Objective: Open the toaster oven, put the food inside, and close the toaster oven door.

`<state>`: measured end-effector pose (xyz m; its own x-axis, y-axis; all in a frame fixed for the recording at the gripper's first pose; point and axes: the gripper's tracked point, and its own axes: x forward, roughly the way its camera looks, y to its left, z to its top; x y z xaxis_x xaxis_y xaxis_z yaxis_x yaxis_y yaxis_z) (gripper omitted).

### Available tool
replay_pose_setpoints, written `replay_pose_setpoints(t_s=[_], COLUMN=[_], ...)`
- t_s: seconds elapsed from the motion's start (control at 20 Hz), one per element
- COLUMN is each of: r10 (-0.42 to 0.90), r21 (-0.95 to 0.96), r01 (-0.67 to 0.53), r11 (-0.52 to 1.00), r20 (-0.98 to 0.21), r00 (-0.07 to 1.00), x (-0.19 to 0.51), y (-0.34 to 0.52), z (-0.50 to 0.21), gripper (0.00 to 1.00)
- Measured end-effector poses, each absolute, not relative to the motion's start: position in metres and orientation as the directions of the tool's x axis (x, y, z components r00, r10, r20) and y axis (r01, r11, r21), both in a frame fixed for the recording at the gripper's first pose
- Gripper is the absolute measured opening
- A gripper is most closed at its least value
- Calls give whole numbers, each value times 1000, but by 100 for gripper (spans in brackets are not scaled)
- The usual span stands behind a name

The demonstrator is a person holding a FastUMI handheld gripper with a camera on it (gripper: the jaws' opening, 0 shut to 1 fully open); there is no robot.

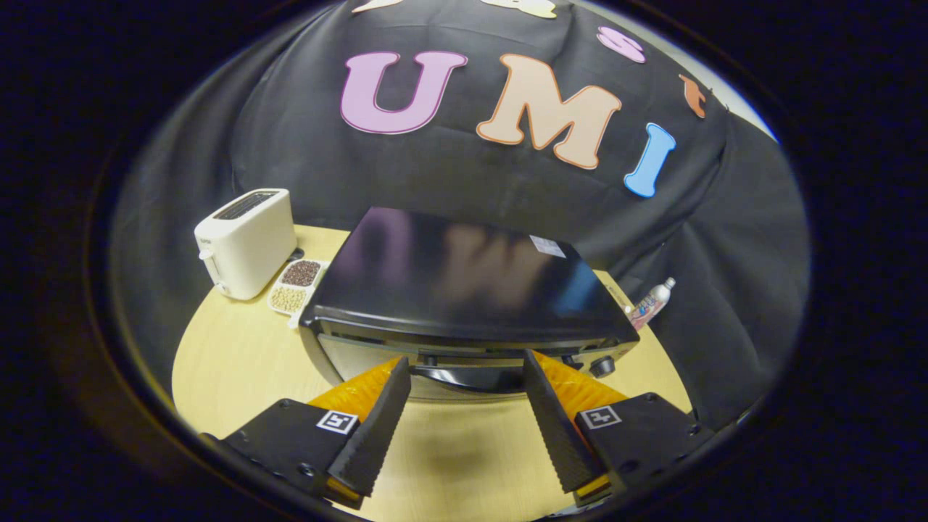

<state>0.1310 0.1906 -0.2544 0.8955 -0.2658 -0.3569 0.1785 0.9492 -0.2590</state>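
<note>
The gripper [467,370] is released, its fingers spread wide on either side of the door handle [467,378] of the toaster oven [464,283]; the oven sits on the desk [239,355] with its door shut. A white toaster [245,241] and a divided dish [296,286] of beans stand to its left; a small bottle [651,303] lies to its right.

- A round pale wooden table [239,362] is standing near, catching soft light.
- Black draped cloth [449,174] is hanging as the far wall.
</note>
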Motion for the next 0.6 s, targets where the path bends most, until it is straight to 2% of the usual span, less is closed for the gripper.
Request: replay_pose_setpoints(t_s=[0.6], r10=[-262], r21=[-288], r01=[170], r11=[943], r20=[-322], r00=[910], x=[135], y=[192], z=[-252], gripper=[95])
